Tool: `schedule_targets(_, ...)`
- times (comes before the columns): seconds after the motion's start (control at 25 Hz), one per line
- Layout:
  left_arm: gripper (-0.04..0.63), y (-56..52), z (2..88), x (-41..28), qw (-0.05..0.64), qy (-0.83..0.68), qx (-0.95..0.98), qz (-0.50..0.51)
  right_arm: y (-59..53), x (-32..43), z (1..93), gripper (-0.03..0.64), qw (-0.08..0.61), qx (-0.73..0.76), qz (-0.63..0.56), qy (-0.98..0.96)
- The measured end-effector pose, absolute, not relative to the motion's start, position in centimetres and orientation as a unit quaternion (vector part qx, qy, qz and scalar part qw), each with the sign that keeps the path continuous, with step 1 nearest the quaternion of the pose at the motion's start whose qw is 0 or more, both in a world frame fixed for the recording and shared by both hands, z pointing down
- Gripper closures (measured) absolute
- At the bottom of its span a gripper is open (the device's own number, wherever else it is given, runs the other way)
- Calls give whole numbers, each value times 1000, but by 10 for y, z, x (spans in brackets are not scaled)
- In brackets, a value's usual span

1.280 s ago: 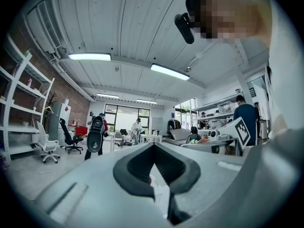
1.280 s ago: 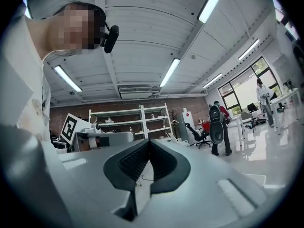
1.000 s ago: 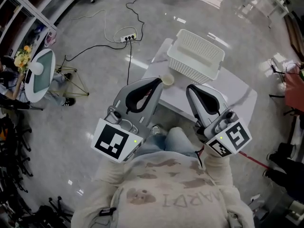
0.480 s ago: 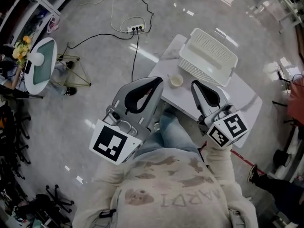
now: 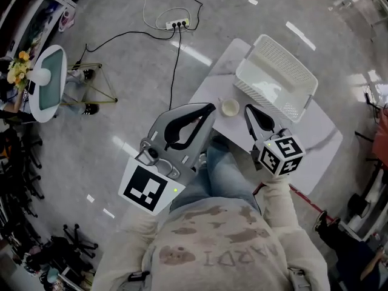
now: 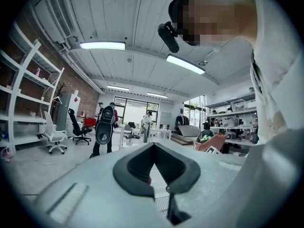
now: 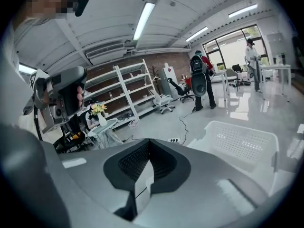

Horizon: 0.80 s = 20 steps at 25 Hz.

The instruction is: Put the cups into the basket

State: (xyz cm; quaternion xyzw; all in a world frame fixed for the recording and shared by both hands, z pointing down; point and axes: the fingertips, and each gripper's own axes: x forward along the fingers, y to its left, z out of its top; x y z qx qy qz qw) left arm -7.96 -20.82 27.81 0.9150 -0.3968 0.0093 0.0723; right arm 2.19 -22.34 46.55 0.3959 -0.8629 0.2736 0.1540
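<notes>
A small pale cup [image 5: 230, 107] stands upright on the white table [image 5: 315, 144], just in front of the white perforated basket [image 5: 276, 83]. The basket looks empty and shows again in the right gripper view [image 7: 242, 141]. My left gripper [image 5: 203, 109] hangs over the table's near left edge, left of the cup, jaws shut on nothing. My right gripper [image 5: 250, 111] is held just right of the cup and before the basket, also shut and empty. Both grippers are above the table, apart from the cup. In the left gripper view the left gripper [image 6: 153, 146] points out into the room.
A power strip [image 5: 177, 24] with black cables lies on the floor beyond the table. A round side table with flowers [image 5: 45, 86] stands far left. People stand in the background [image 6: 105, 127]. Shelves [image 7: 128, 94] line the wall. My knee [image 5: 221, 174] is against the table's front.
The head view has shifted, so table, basket and cup sit further right and lower. The right gripper has turned and drawn closer to the cup. Both stay shut.
</notes>
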Motion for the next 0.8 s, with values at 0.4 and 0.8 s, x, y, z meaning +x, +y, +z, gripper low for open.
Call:
schedule_targets(0.4,594,-255,338,-62,103,-379,919,43,-248,38,598,591,238,402,358,-808)
schedule_targets(0.8,595,-280,406,-47,131,-361,921,62,-237,56,717,575,328,400,403,-755)
